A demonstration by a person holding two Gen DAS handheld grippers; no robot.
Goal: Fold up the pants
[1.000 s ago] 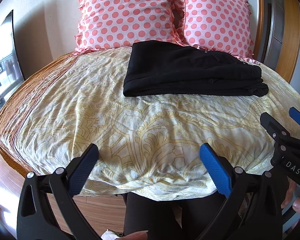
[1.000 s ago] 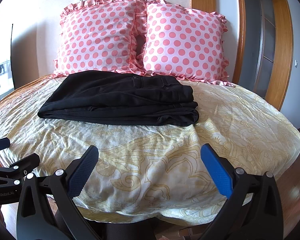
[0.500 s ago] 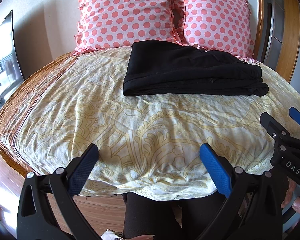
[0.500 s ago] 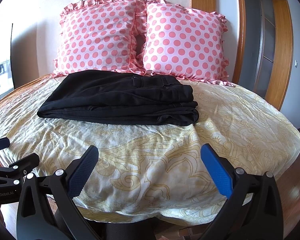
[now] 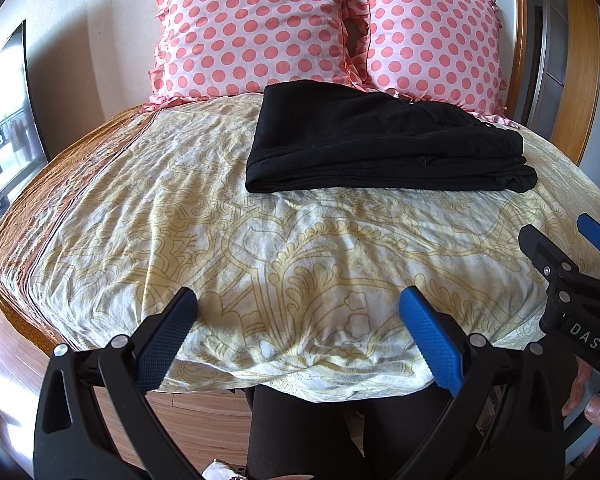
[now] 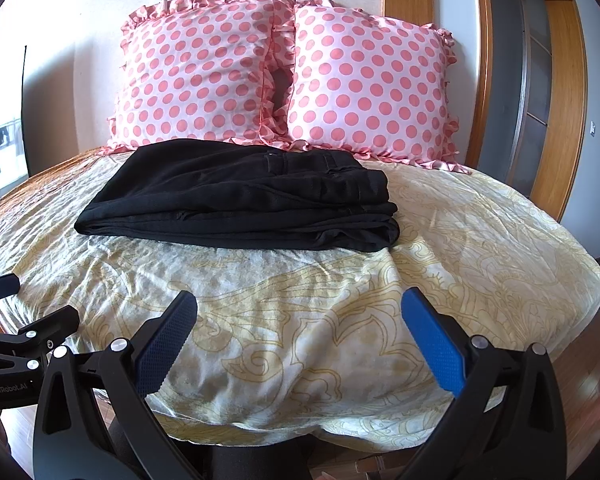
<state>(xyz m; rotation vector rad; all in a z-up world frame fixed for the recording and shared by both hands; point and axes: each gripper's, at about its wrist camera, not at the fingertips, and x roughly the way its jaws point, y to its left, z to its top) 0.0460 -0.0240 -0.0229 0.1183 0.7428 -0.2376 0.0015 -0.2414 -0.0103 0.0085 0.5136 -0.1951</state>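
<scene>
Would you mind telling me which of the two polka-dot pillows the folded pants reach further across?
The right pillow: the pants' waistband end lies along its lower edge, while the left pillow has only the far corner near it.

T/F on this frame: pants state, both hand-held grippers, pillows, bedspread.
1. The black pants lie folded on the bed. True.
2. The left hand-held gripper is shut on the pants. False: it is open, holds nothing and is apart from them.
3. The right hand-held gripper is open. True.
4. The pillows are plain white. False: pink with polka dots.
5. The pants hang over the near edge of the bedspread. False: they lie near the pillows.
</scene>
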